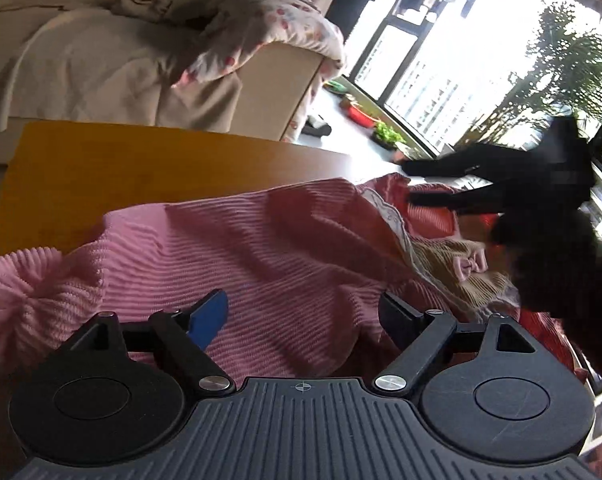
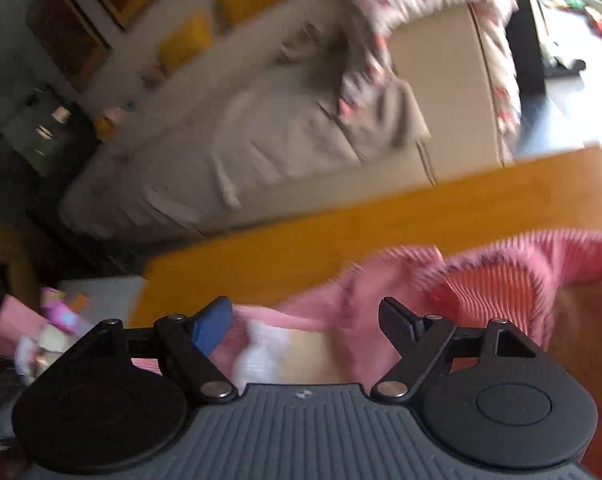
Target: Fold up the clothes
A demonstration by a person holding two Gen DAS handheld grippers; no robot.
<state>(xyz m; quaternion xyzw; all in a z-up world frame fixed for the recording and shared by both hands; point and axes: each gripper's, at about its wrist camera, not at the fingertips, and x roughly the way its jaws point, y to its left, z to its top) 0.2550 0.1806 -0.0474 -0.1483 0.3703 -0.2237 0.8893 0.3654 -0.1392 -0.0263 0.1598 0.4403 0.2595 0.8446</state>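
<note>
- Your left gripper [image 1: 305,312] is hovering with its jaws wide and nothing between them, low over the pink ribbed sweater [image 1: 261,248] lying rumpled on the near part of the orange table [image 1: 101,168].
- At the near left, the sweater's cuff [image 1: 29,292] is bunching up; if you are closing the jaws there, you are risking a pinch of several layers at once and a lumpy fold.
- In the middle, ridges are running across the knit; a crease made over them is likely setting crooked.
- Toward the right, the collar with the small pink bow [image 1: 471,266] is sitting under your right gripper [image 1: 441,184], whose fingers are also standing apart and empty; the bow could be snagging on a fingertip.
- The right wrist view is blurring badly, so a grab made at this speed could be missing the hem or dragging the sweater toward the table's edge.
</note>
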